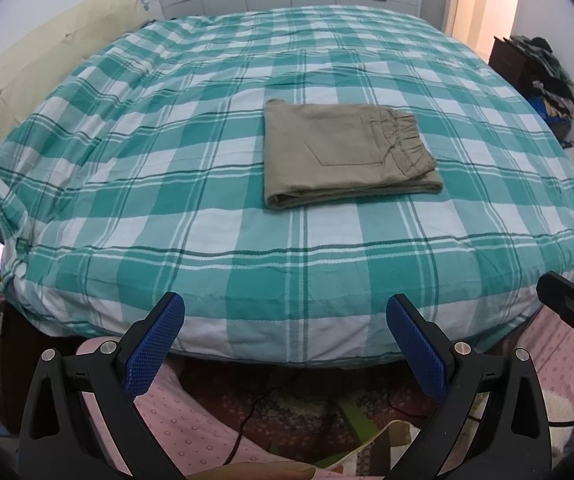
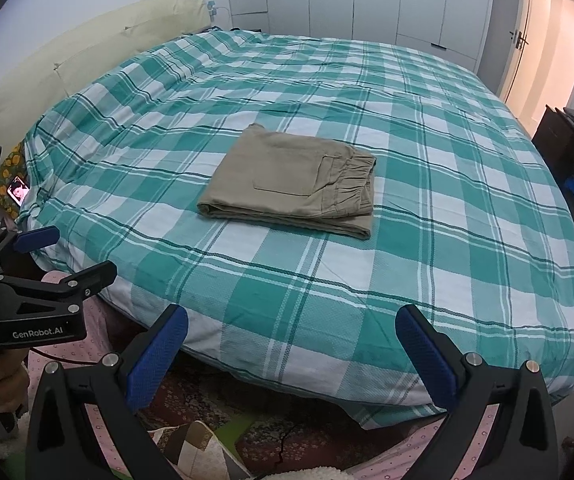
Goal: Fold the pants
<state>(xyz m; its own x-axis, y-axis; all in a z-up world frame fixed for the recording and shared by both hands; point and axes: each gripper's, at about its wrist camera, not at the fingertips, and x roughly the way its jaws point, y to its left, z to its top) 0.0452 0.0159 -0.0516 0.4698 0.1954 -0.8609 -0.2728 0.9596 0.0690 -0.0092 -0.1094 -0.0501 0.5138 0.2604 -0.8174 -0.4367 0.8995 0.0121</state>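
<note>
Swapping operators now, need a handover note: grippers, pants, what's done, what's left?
Left gripper: open, empty, held back at the near edge of the bed.
Right gripper: open, empty, also at the near edge.
Khaki cotton pants: folded into a compact rectangle, lying flat mid-bed on the green-and-white checked bedspread, back pocket and elastic waistband facing up.
Done: the fold looks complete.
Left: probably nothing; at most tidy the slightly uneven layers along the near edge.

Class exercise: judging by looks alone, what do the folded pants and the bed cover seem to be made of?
Pants: likely woven cotton twill, matte khaki; it holds soft folds, with a stitched pocket and gathered elastic waistband. Bed cover: apparently woven cotton, matte; the teal-and-white check shows a fine textured weave near the edge.
</note>
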